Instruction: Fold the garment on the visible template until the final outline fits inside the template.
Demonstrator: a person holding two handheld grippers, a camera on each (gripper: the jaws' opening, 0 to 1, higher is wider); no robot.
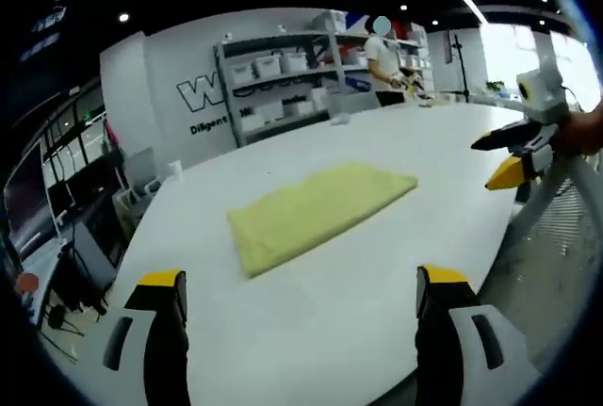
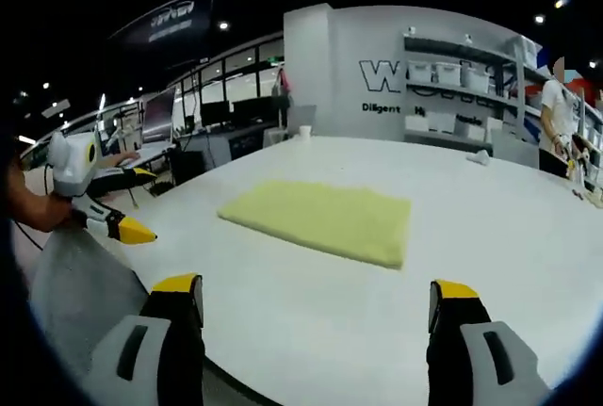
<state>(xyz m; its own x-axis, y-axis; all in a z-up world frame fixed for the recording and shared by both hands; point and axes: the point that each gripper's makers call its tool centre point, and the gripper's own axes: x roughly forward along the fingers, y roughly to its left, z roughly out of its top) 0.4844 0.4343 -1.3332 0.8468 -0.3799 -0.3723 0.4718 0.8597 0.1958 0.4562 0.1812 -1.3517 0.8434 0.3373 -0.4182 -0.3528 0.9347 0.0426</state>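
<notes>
A pale yellow garment (image 1: pixel 316 213) lies folded into a flat rectangle on the white table (image 1: pixel 311 331); in the right gripper view the garment (image 2: pixel 325 219) sits mid-table. My left gripper (image 1: pixel 301 295) is open near the table's near edge, short of the cloth, nothing between its jaws. My right gripper (image 2: pixel 316 300) is open too, held back from the cloth. The right gripper (image 1: pixel 513 156) appears at the right of the left gripper view, off the table edge. The left gripper (image 2: pixel 122 227) shows at the left of the right gripper view. No template outline can be made out.
Shelving with white bins (image 1: pixel 283 76) stands against the back wall, and a person (image 1: pixel 386 62) works beside it. A small white cup (image 2: pixel 303 131) sits at the table's far edge. Desks with monitors (image 1: pixel 57 227) lie beyond the table's side.
</notes>
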